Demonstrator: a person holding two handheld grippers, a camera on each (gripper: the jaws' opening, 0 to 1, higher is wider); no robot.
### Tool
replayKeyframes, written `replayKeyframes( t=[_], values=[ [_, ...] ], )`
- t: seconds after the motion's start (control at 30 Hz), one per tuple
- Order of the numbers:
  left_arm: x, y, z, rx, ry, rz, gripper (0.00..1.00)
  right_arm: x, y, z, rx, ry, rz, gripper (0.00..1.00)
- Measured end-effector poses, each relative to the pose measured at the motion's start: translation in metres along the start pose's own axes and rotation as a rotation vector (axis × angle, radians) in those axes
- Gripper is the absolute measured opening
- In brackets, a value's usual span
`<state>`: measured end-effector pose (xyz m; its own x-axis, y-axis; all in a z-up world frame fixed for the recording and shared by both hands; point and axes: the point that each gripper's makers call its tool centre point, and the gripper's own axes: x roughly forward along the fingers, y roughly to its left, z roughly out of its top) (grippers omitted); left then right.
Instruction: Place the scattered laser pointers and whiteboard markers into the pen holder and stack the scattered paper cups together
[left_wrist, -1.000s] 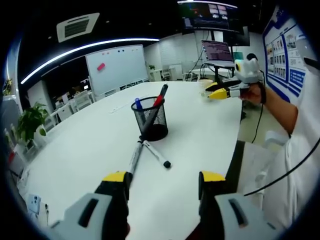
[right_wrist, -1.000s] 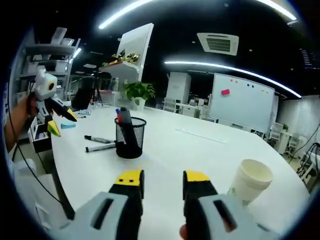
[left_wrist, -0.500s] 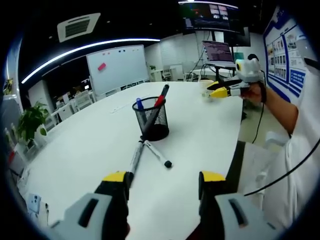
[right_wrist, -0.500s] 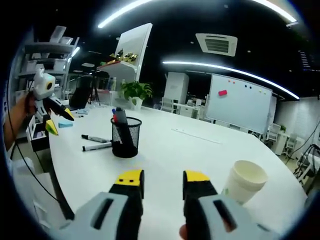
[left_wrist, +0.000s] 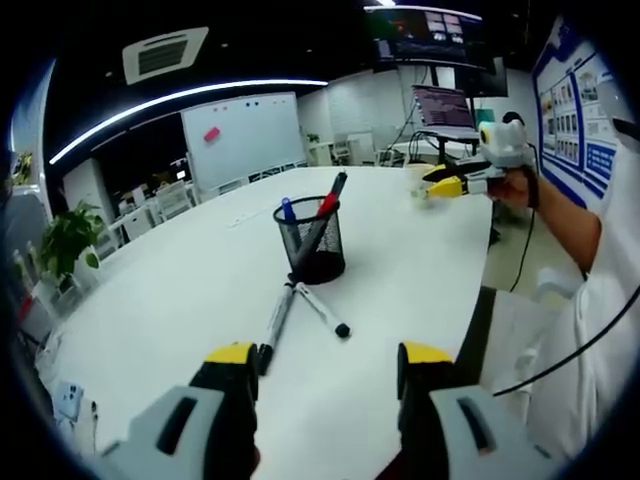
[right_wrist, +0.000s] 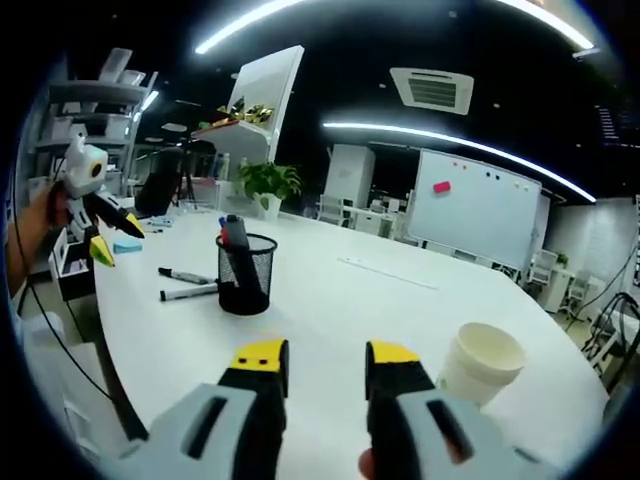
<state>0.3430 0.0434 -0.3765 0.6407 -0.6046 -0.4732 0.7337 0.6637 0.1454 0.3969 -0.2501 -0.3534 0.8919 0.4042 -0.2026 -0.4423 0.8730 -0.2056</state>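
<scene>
The black wire-mesh pen holder (left_wrist: 313, 241) stands upright on the wide white table (left_wrist: 170, 300) and carries a few pens already, one with a red cap and one with a blue cap. Just in front of it two loose markers lie flat, their far ends close together near the foot of the holder: a grey-bodied marker (left_wrist: 275, 327) and a white marker with black cap (left_wrist: 321, 310). In the right gripper view the same holder (right_wrist: 243, 275) shows with the two markers (right_wrist: 186, 284) beside it, and a white paper cup (right_wrist: 481, 364) stands upright near the right tongs (right_wrist: 317, 362).

Both tongs are empty. The left tongs (left_wrist: 326, 368) are spread wide above the table; the right tongs have a narrower gap between the yellow tips, and hold nothing.

The step in hand seems to be picking a marker with the left tongs. To do it well, I would lower them over the middle of the grey marker, with the jaws across its body, not along it, and close gently so it does not roll against its neighbour. Then lift it, turn it upright and drop it in the holder without pushing the holder over.
</scene>
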Motion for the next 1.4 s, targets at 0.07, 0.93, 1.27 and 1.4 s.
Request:
replayKeyframes(
  t=[0.07, 0.93, 1.27, 1.4],
  values=[
    [0.000, 0.002, 0.001, -0.010, -0.012, 0.012, 0.57, 0.000, 0.000, 0.000, -0.001, 0.002, 0.001, 0.31],
    [0.006, 0.013, 0.001, -0.086, -0.088, 0.092, 0.56, -0.001, -0.002, -0.006, 0.002, 0.013, -0.007, 0.30],
    [0.016, 0.007, -0.002, -0.088, -0.083, 0.084, 0.56, -0.001, -0.003, -0.009, -0.002, 0.020, -0.008, 0.30],
    [0.018, 0.007, -0.003, -0.083, -0.086, 0.099, 0.56, -0.001, -0.005, -0.008, -0.003, 0.018, -0.013, 0.30]
  ],
)
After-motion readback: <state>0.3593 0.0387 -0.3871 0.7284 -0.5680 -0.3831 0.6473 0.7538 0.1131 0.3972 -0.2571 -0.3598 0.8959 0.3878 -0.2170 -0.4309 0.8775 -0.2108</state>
